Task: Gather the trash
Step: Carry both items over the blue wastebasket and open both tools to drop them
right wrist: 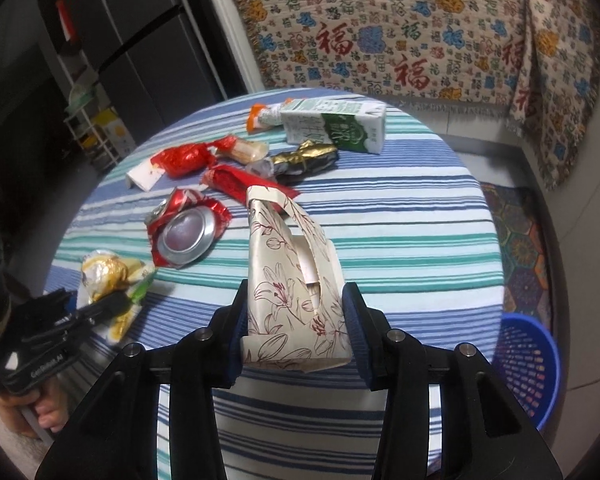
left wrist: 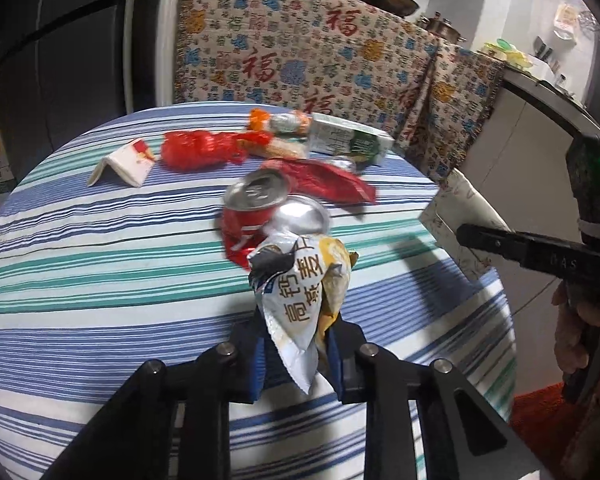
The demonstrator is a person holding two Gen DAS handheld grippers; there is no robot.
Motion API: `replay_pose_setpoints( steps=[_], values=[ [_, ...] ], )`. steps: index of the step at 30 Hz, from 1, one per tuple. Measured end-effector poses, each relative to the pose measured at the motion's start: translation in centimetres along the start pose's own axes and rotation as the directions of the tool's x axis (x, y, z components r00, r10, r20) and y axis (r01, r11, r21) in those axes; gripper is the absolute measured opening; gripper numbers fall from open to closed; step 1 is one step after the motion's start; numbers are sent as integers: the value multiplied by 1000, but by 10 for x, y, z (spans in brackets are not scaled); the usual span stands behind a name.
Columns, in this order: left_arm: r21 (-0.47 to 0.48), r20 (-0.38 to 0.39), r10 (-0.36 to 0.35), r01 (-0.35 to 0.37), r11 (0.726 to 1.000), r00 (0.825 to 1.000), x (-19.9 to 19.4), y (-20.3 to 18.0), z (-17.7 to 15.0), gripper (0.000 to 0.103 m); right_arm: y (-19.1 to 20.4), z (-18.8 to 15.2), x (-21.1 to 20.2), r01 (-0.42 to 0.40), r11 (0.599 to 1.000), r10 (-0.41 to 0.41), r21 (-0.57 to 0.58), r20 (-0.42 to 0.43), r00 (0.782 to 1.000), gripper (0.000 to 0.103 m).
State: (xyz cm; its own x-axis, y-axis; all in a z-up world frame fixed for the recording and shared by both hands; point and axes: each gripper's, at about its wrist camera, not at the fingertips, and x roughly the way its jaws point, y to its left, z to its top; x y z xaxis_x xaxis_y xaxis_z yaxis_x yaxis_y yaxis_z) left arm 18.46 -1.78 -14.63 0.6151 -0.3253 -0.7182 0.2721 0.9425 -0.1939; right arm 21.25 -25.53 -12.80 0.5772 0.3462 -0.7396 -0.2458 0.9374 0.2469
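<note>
The left gripper (left wrist: pixel 300 344) pinches a crumpled white-and-yellow snack wrapper (left wrist: pixel 300 280); the right gripper (right wrist: pixel 296 336) clamps a flattened floral paper box (right wrist: pixel 288 280) above the striped round table's near edge (right wrist: pixel 440 320), beside a blue plastic basket (right wrist: pixel 528 364).

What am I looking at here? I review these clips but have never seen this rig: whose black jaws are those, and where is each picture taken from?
No robot: a person holds a two-finger tool in each hand, with a camera looking along its jaws. One picture is from the left gripper, shut on a crumpled snack wrapper. The other is from the right gripper, shut on a flower-printed paper box. Each tool also shows at the edge of the other's view. On the striped round table lie more trash: a crushed red can, a green-and-white milk carton, red wrappers and a black-and-gold wrapper. A blue basket stands on the floor beside the table.
</note>
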Motion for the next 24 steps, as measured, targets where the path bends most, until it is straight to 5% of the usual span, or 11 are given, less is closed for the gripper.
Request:
replay_pose_setpoints(
  steps=[13,24],
  values=[
    [129,-62,-191,198,972,980,17,-130,22,25,-118,-21,-81,104,967,-127,231,87,988,45],
    [239,-153,-275,306,922,949,74,-255,30,25,-233,-42,-115,242,890,-262,386,0,965,45]
  ],
)
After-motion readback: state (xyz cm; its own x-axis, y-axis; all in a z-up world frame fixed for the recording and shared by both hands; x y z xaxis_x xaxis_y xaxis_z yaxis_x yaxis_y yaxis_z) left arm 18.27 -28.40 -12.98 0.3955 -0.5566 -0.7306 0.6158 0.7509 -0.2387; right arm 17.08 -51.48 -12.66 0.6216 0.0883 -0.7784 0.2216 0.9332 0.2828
